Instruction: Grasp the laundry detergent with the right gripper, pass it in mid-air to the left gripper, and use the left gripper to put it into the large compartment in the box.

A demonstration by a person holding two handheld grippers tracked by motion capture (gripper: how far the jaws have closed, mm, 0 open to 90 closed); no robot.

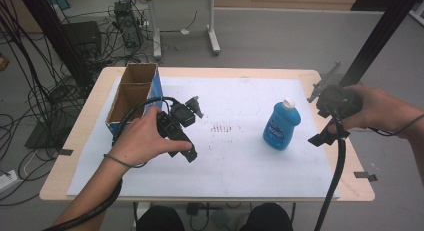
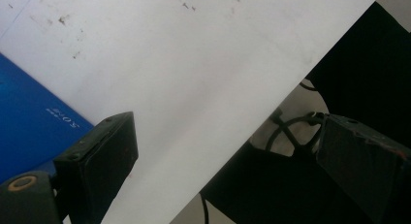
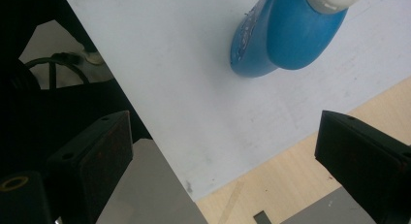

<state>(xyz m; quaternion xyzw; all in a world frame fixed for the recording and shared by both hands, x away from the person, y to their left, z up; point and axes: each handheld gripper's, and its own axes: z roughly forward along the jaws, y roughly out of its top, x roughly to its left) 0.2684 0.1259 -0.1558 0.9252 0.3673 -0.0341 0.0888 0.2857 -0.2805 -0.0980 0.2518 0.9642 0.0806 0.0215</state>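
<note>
A blue bottle [image 1: 281, 127] with a white cap stands on the white sheet [image 1: 240, 166], right of the middle. In the right gripper view the blue bottle [image 3: 286, 35] sits ahead of the jaws, apart from them. My right gripper [image 1: 317, 116] hovers just right of the bottle near the table's right edge, open with nothing between its jaws [image 3: 225, 127]. My left gripper [image 1: 193, 133] is held over the sheet beside the blue cardboard box [image 1: 131, 98], also open and empty [image 2: 228, 132]. A side of the blue box [image 2: 29, 112] lies beyond its left jaw.
The cardboard box is open at the top and has two compartments. The wooden table [image 1: 352, 156] shows bare beyond the sheet's right edge. Cables, a table leg and equipment lie on the floor [image 1: 280, 36] behind the table.
</note>
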